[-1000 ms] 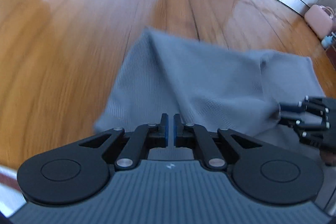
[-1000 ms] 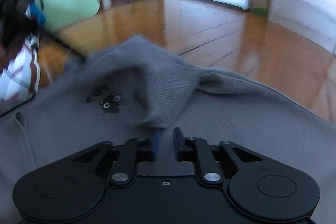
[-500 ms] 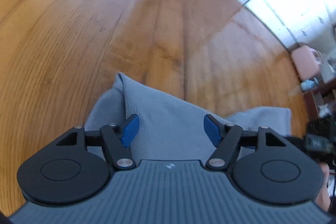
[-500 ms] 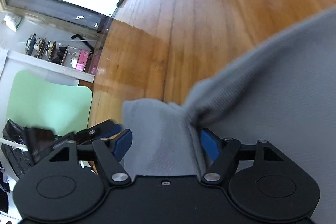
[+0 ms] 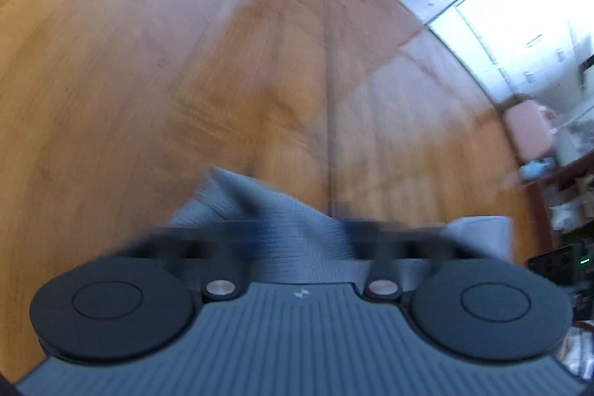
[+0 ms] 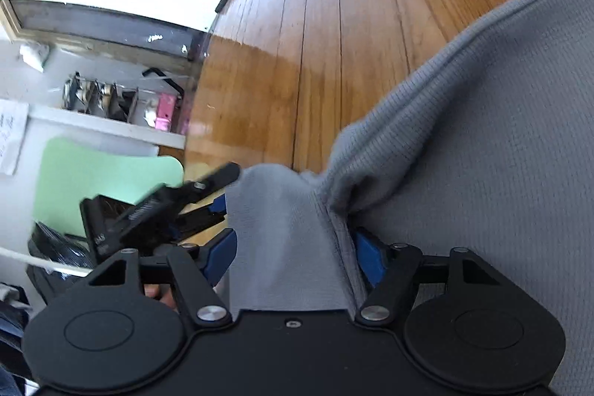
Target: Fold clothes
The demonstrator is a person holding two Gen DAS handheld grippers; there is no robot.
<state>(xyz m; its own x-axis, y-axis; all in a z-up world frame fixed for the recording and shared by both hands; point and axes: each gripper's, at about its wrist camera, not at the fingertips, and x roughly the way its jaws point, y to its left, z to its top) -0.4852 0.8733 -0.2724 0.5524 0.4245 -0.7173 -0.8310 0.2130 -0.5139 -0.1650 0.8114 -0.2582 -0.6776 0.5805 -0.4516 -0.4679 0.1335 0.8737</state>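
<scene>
A grey knit garment lies on the wooden floor. In the right wrist view a bunched fold of it lies between the spread blue pads of my right gripper, which is open. In the left wrist view the same grey cloth shows between the blurred, spread fingers of my left gripper, which is open. The left gripper also shows in the right wrist view, just left of the fold.
Wooden floor stretches ahead. A pink bag and cluttered shelves stand at the right in the left wrist view. A green chair and a shelf with small items stand at the left in the right wrist view.
One second ago both grippers were shut on the grey cloth. Both have opened and let go. The left view is now blurred by motion.
</scene>
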